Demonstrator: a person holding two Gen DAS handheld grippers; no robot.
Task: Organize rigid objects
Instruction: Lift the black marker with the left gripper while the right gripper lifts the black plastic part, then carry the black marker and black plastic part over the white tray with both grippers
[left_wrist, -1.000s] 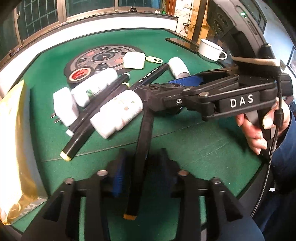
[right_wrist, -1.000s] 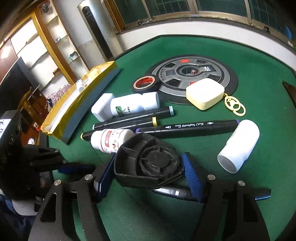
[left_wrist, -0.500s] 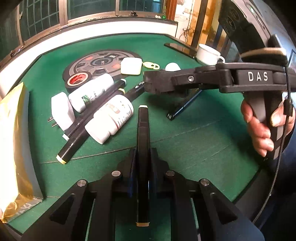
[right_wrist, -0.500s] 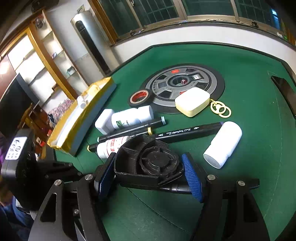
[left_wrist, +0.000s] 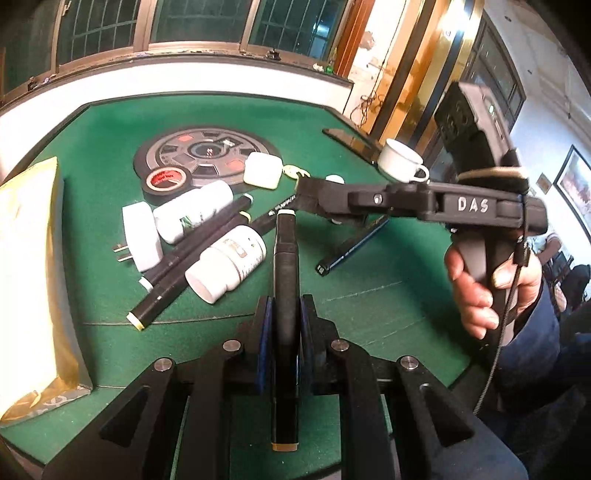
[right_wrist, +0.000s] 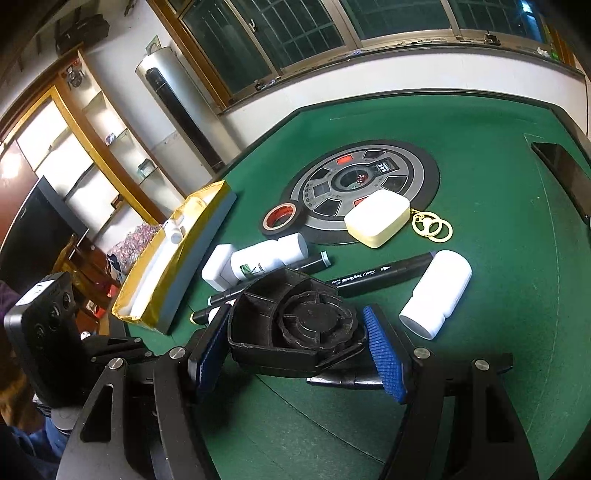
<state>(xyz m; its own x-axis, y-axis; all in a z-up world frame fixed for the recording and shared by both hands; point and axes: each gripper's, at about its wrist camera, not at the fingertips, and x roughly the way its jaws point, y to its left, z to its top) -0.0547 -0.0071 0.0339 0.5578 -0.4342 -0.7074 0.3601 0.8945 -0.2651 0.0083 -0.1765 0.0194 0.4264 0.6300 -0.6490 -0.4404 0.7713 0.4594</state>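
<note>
My left gripper is shut on a black marker with a cream cap, held above the green felt and pointing away from me. My right gripper is shut on a black fan-shaped plastic holder, with its blue pads pressing both sides. In the left wrist view the right gripper hovers over the pile, a hand on its handle. Below lie two white bottles, more black markers and a white plug adapter. A third white bottle lies beside a long marker.
A gold box runs along the left edge. A tape roll, a cream case with gold rings and a round panel sit mid-table. A white cup stands far right, and a blue pen lies under the right gripper.
My left gripper closed on the black marker and lifted it off the felt. The right gripper rose with the black holder still in it.
</note>
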